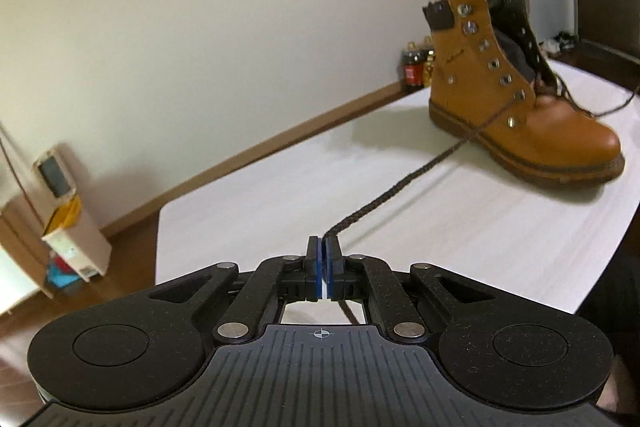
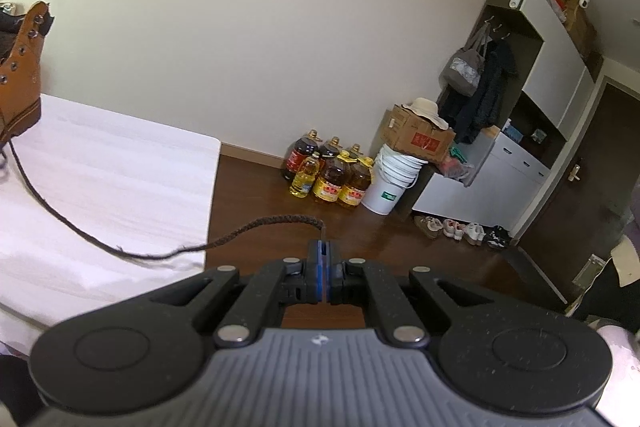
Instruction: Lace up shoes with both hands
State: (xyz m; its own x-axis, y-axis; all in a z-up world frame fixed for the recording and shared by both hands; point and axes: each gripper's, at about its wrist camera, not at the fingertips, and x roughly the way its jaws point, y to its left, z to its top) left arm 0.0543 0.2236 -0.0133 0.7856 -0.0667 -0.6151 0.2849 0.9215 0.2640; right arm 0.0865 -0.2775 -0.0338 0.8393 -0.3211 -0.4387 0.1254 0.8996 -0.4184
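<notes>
Fingers of our left gripper (image 1: 323,247) are pressed together on one dark brown braided shoelace (image 1: 404,183), which runs taut from the blue pads up to the lower eyelets of a tan leather work boot (image 1: 516,95); a short loose end hangs below the pads. Fingers of our right gripper (image 2: 323,247) are likewise pressed together, pinching the tip of the other dark brown lace end (image 2: 248,227), which arcs from the pads and then trails slack across the surface to the boot (image 2: 22,75) at the left edge of the right wrist view.

We see the boot standing upright on a white ribbed worktop (image 1: 280,195), toe toward the right in the left wrist view, its tongue open, its metal eyelets unthreaded above the lowest rows, and pale fleece showing at the collar. Our left gripper hovers over the near part of the worktop; our right gripper hovers beyond the worktop's corner (image 2: 200,163), over a dark wooden floor (image 2: 256,195).

Farther out, against a cream wall (image 2: 240,27), stand several amber cooking-oil bottles (image 2: 332,175), stacked white buckets (image 2: 392,183) bearing a cardboard box (image 2: 416,135) and a pale hat (image 2: 428,109), and a white-and-brown cabinet (image 2: 552,67) with hanging bags. Pairs of shoes (image 2: 460,229) line the floor near a dark door (image 2: 576,163).
</notes>
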